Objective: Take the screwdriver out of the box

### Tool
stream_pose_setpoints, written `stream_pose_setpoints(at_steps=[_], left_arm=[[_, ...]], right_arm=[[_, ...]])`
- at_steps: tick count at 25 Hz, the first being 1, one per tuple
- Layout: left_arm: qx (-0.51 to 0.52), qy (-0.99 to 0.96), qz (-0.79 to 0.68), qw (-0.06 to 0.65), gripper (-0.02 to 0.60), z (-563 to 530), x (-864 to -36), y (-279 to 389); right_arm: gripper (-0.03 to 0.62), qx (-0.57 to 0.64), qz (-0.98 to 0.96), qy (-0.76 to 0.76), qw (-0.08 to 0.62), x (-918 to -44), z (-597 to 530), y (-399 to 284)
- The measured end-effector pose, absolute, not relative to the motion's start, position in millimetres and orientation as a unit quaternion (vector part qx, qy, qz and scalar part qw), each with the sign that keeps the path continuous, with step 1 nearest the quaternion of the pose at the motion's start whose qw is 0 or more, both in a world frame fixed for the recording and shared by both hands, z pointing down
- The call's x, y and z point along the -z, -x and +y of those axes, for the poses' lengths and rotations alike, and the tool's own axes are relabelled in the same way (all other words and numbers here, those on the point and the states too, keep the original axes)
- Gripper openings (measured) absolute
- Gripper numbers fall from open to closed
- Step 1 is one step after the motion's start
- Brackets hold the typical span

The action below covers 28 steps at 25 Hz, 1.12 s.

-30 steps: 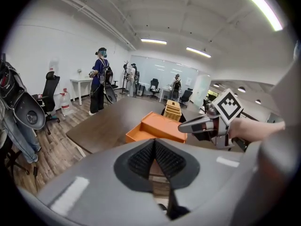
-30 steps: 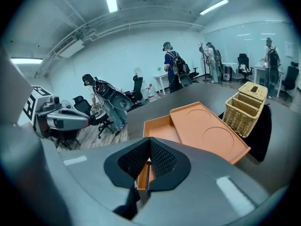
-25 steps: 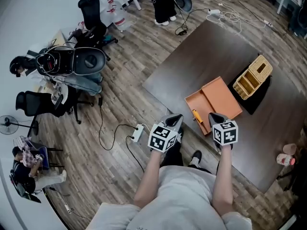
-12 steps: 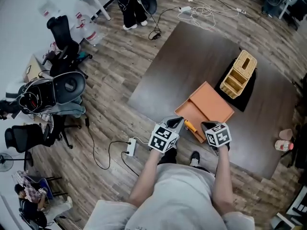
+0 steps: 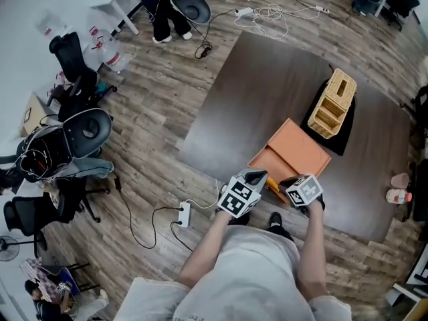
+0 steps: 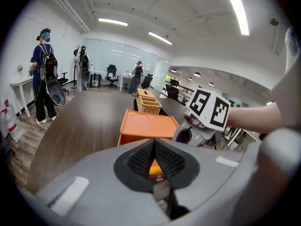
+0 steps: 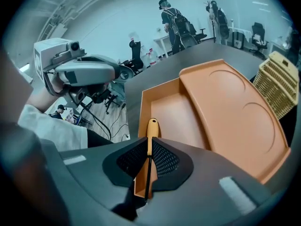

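An open orange box (image 5: 270, 164) lies on the dark table (image 5: 267, 79), its lid (image 5: 302, 150) resting across the far half. In the right gripper view, the tray (image 7: 175, 113) is bare inside. The screwdriver (image 7: 151, 132) has an orange handle and a thin dark shaft, and its handle points over the box's near wall. My right gripper (image 7: 148, 163) is shut on the shaft. In the head view the screwdriver (image 5: 273, 186) shows between both grippers. My left gripper (image 5: 256, 176) hovers at the table's near edge beside the box, jaws together with nothing in them (image 6: 154, 160).
A wicker basket (image 5: 332, 103) stands on a black mat beyond the box. A bottle (image 5: 399, 196) and a cup (image 5: 400, 179) sit at the table's right edge. Office chairs (image 5: 83, 132), floor cables (image 5: 157, 212) and standing people (image 6: 44, 74) are to the left.
The head view has swung, so the table sits higher and more to the right. My left gripper has closed in towards the right one; the screwdriver stays in the right gripper at the box's near edge.
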State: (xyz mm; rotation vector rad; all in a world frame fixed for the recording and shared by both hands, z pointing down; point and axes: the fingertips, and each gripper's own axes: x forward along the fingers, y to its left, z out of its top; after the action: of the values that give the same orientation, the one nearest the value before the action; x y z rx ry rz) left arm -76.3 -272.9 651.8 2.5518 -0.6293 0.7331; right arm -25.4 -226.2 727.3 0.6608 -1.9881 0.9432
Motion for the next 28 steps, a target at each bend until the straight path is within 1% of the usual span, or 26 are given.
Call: stream_pose_setpoints(at_steps=[7, 9, 18, 23, 28], left_arm=[[-0.259, -0.922, -0.21, 0.198, 0.054, -291, -661, 90], [-0.257, -0.921, -0.21, 0.202, 0.054, -293, -661, 94], [-0.258, -0.92, -0.209, 0.208, 0.054, -296, -656, 108], [-0.261, -0.917, -0.22, 0.206, 0.054, -300, -657, 123], [-0.262, -0.915, -0.23, 0.203, 0.054, -303, -667, 133]], right_arm=[[0.035, -0.379, -0.777, -0.227, 0.448, -747, -217, 41], [0.057, -0.383, -0.767, -0.226, 0.462, -753, -214, 39], [0.066, -0.369, -0.739, -0.238, 0.511, -770, -219, 36], [0.066, -0.33, -0.732, -0.238, 0.547, -783, -223, 38], [0.072, -0.33, -0.741, -0.252, 0.528, -785, -223, 42]])
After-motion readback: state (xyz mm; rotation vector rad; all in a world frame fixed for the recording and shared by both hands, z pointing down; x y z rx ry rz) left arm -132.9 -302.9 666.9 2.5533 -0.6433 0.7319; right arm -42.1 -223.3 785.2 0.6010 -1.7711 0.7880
